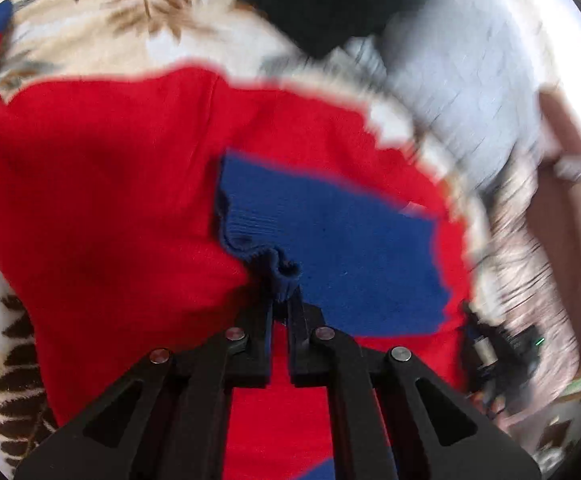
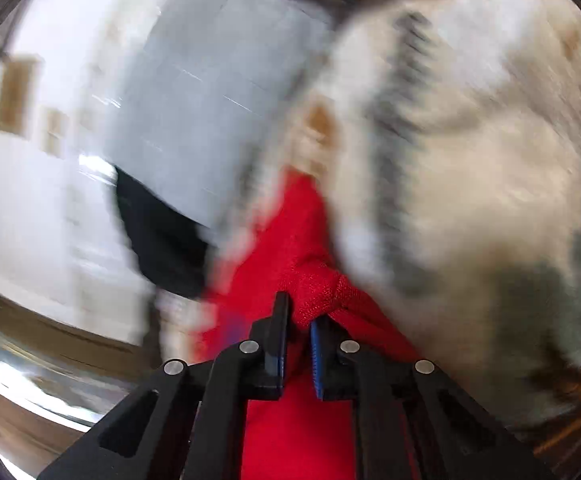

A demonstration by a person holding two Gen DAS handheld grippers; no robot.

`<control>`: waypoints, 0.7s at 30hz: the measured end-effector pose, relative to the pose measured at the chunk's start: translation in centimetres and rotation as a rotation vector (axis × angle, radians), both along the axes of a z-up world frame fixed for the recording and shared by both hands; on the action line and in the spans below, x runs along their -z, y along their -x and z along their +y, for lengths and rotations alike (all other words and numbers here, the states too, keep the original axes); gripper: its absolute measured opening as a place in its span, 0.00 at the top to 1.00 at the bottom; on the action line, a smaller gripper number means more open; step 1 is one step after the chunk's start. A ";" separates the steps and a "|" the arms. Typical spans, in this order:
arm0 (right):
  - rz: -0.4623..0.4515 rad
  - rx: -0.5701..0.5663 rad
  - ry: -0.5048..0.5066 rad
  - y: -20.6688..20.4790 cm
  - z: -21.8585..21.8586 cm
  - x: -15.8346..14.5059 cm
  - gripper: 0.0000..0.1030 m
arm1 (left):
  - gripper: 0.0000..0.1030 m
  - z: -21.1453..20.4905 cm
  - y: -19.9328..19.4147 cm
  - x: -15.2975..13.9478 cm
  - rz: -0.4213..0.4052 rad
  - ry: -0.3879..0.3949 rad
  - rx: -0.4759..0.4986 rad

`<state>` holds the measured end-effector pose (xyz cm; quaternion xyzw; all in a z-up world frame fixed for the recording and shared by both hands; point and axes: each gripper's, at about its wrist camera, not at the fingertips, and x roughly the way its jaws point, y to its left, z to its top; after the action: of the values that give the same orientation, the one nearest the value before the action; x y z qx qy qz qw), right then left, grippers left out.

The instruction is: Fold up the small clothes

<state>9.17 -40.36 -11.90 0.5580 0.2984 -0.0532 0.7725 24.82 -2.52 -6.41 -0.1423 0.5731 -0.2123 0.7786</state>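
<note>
The left gripper (image 1: 283, 300) pinches the ribbed blue cuff (image 1: 280, 270) of a red-and-blue knit sweater (image 1: 110, 184); the right gripper (image 2: 299, 320) pinches a bunched fold of its red fabric (image 2: 318, 292). The sweater lies on a cream leaf-patterned fleece blanket (image 1: 90, 40), a black cloth (image 1: 322, 4) beyond.

The left gripper (image 1: 281, 300) pinches the ribbed blue cuff (image 1: 278, 270) of a red-and-blue knitted garment (image 1: 110, 184). It lies spread on a cream leaf-patterned fleece blanket (image 1: 90, 36).
</note>
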 end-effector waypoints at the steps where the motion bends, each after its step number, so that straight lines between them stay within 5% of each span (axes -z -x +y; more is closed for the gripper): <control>1: 0.000 -0.008 -0.019 0.1 0.0 0.7 0.96 | 0.95 0.3 0.3 -0.6 -0.007 -0.002 -0.002; 5: -0.003 -0.036 0.047 2.1 0.8 -2.6 0.85 | 0.94 3.2 1.0 -4.1 -0.078 0.111 -0.068; 9: -0.120 -0.070 0.189 1.8 2.2 -6.9 0.79 | 0.74 4.1 1.2 -5.6 -0.184 0.123 -0.101; 12: -0.124 -0.101 0.260 -0.8 3.0 -7.3 0.73 | 0.74 2.8 0.3 -3.4 -0.114 0.090 -0.063; 14: -0.028 -0.136 0.307 -2.8 3.5 -5.1 0.73 | 0.75 1.7 -0.6 -0.9 -0.037 -0.004 -0.047; 16: 0.110 -0.176 0.300 -4.0 3.7 -2.3 0.88 | 0.77 1.6 -0.7 -0.6 -0.036 -0.017 -0.050; 19: 0.078 -0.122 0.360 -3.7 5.2 -4.2 0.80 | 0.69 2.5 -0.7 -1.4 -0.026 0.058 -0.064; 21: 0.004 -0.195 0.366 -5.2 7.6 -5.5 0.75 | 0.69 3.2 -0.7 -1.2 -0.005 0.092 -0.081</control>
<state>14.42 -32.79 -6.38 0.3766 0.3378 -0.0326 0.8620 25.49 0.64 -5.16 -0.2007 0.5544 -0.2071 0.7807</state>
